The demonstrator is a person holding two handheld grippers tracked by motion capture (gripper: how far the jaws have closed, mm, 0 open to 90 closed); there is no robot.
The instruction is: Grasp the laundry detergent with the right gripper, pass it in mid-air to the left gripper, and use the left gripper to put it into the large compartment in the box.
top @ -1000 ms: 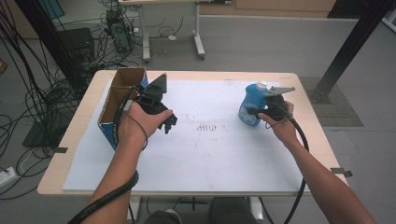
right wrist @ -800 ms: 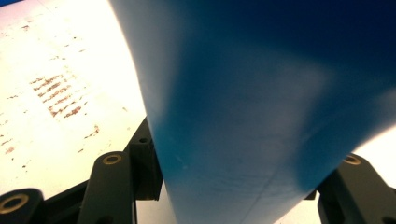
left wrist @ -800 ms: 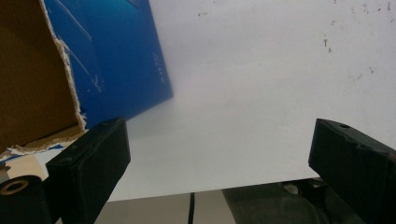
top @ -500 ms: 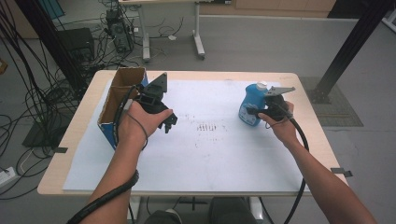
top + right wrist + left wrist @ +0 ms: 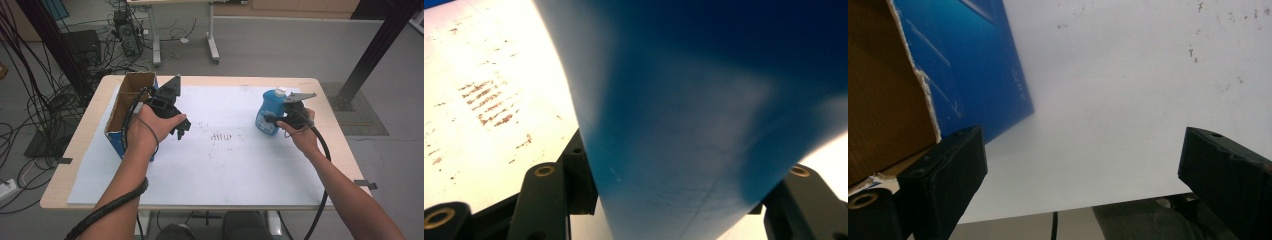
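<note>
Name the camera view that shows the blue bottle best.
The high view: the whole blue bottle, white cap included, stands on the table with the right gripper shut on it. The right gripper view gives a blurred close-up of its blue side between the jaws.

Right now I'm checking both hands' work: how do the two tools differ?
The left tool stands open with nothing between its jaws; the right tool is shut on the blue bottle. The left hangs beside the cardboard box, the right at the white sheet's far right. Both are hand-held above that sheet.
</note>
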